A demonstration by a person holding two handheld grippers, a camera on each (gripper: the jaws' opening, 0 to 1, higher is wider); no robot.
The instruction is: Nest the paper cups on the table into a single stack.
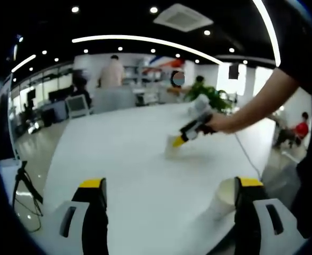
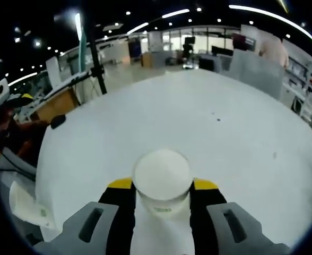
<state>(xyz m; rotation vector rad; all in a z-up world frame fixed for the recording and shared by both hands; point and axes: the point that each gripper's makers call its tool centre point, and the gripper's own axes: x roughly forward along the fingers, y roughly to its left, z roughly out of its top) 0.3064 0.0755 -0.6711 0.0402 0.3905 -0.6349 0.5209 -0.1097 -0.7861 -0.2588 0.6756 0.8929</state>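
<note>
No writing can be read on either cup. In the right gripper view, the right gripper [image 2: 162, 186] has its jaws closed on an upside-down white paper cup [image 2: 162, 178] over the white tabletop [image 2: 225, 127]. In the left gripper view, the left gripper [image 1: 171, 186] stands wide apart, holding nothing; a second cup [image 1: 223, 197] lies on its side just beside the right-hand jaw.

- No text, label, brand, number or sign can be read in either view.
- The paper cup [image 2: 162, 180] carries a small greenish mark low on its wall in the right gripper view, too blurred to read.
- A sheet of paper [image 2: 26, 206] near the tabletop [image 2: 225, 122] edge has a small mark, also unreadable.
</note>
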